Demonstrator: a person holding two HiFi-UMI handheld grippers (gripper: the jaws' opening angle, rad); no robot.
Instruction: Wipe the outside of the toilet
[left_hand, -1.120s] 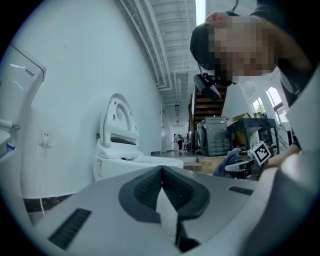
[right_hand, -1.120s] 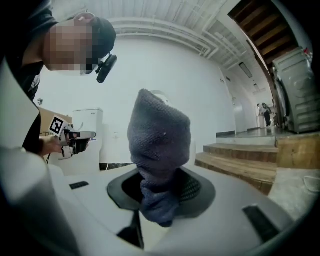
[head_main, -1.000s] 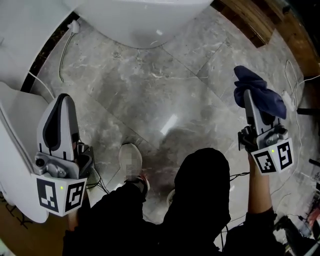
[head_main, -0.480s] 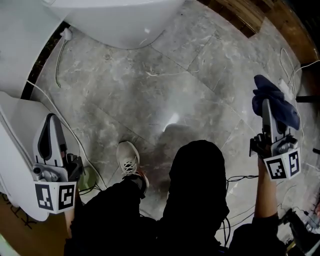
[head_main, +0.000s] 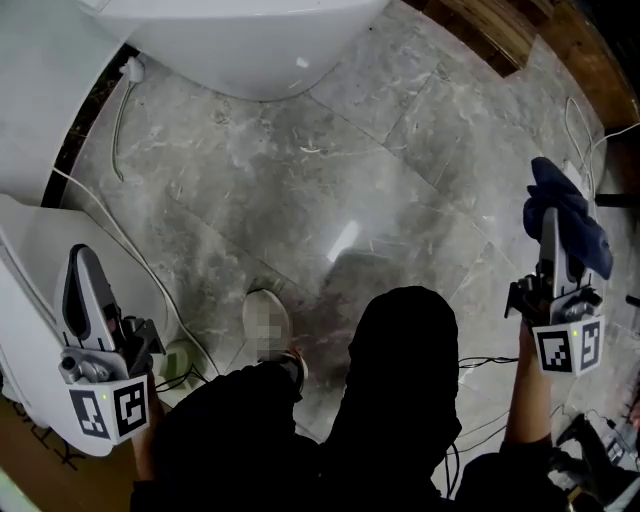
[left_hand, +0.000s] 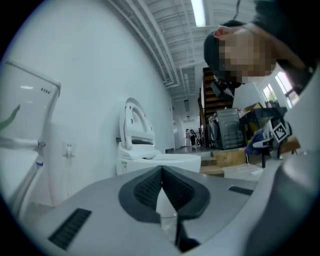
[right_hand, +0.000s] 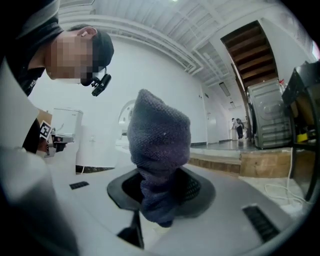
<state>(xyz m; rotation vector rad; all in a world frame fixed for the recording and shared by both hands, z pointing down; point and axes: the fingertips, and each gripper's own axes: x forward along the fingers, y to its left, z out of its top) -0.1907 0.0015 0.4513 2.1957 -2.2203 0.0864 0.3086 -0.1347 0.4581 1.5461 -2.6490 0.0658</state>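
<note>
The left gripper has sunk lower and further left than a second ago, its ribbed dark pads pressed together on nothing; the smooth white toilet curves along the top edge, well apart from both grippers, across open mottled grey stone floor. The right gripper has drifted rightward, clamped on a bunched, knitted dark-blue cloth.

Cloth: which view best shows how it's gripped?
Right gripper view: the cloth fills the centre, clamped in the right gripper. Head view shows it bunched over that gripper's tip; the left gripper view catches only a small blue patch far off.
</note>
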